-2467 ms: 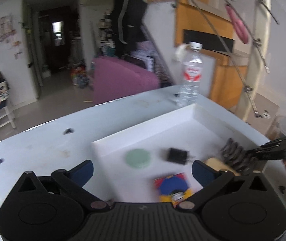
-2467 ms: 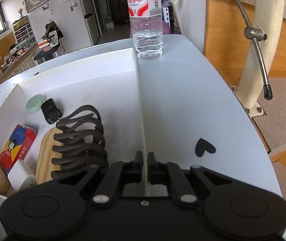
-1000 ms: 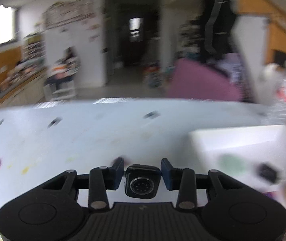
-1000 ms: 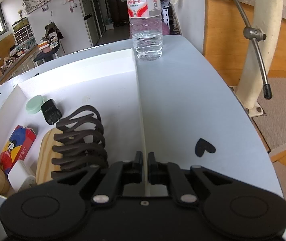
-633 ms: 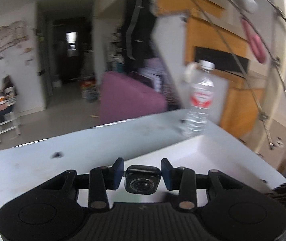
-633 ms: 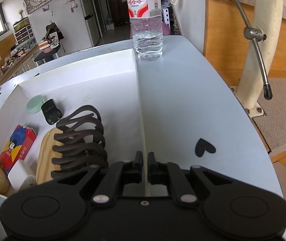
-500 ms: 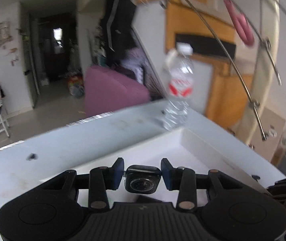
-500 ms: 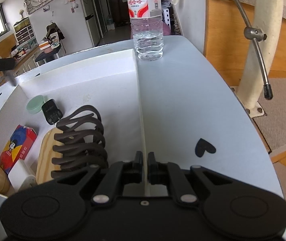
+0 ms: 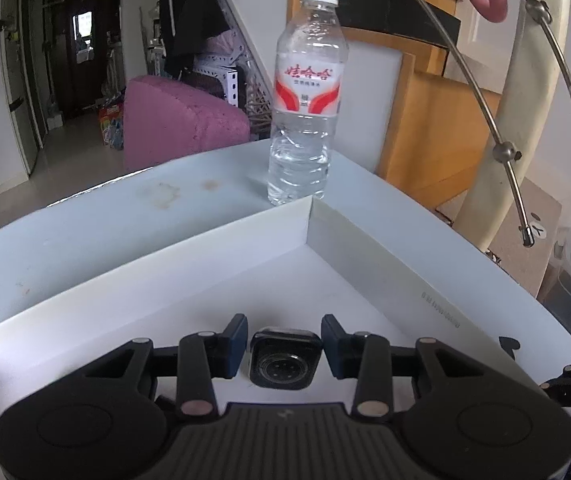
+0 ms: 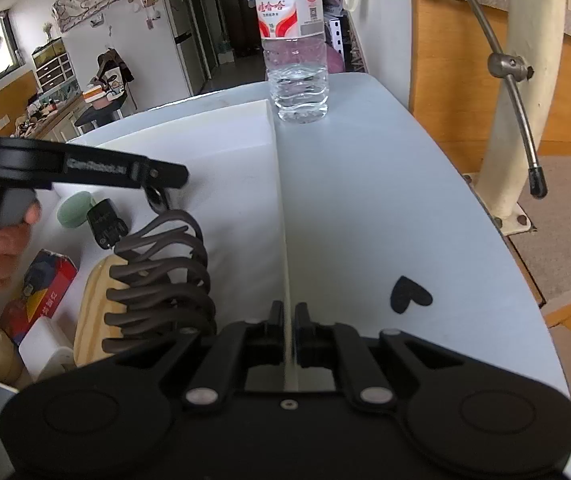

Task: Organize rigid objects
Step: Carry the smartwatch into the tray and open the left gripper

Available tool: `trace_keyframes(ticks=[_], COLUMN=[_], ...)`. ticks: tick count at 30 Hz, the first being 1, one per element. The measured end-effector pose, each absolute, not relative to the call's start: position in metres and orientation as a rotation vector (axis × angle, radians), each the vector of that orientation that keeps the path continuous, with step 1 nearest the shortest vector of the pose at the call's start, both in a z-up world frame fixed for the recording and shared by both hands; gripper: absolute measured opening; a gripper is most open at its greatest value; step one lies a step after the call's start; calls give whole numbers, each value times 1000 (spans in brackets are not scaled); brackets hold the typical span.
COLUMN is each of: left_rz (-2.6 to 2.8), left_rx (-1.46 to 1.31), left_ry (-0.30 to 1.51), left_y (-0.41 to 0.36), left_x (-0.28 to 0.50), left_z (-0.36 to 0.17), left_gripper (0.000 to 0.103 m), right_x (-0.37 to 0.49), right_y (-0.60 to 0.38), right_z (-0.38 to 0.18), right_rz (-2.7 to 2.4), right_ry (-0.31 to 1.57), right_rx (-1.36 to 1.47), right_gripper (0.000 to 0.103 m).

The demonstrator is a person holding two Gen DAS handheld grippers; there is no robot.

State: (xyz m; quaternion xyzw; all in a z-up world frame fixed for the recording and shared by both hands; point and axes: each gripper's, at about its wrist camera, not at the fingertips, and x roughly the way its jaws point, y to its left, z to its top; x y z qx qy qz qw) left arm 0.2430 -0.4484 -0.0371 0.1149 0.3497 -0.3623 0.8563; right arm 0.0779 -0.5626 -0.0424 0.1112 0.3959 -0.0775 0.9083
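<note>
Left gripper (image 9: 284, 346) clamps small black watch body (image 9: 284, 360), sensor back facing the camera, long axis unclear | held above white box (image 9: 365, 248) floor | right gripper (image 10: 289, 334) pinches box's side wall.

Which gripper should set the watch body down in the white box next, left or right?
Left. The left gripper is shut on the watch body above the white box. The right gripper is shut on the box wall, steadying it.
</note>
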Motion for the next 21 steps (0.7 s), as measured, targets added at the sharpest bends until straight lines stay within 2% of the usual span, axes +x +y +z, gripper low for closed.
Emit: trace_keyframes(ticks=[7, 9, 10, 11, 21], left_rz=[-759, -763, -759, -750, -794], left_rx=[234, 220, 217, 221, 214], left_ry=[751, 763, 762, 754, 734], left_y=[-461, -460, -460, -459, -437], left_x=[251, 253, 252, 250, 226], left_z=[-42, -46, -48, -48, -18], left_gripper=[43, 59, 75, 82, 98], right_x=[77, 77, 77, 77, 77], right_y=[-563, -563, -563, -563, -563], right_z=[-43, -43, -43, -43, -43], right_rz=[-156, -157, -157, -157, -160], right_ry=[811, 811, 810, 811, 813], right_rx=[236, 236, 237, 237, 237], right_gripper=[5, 5, 5, 5, 5])
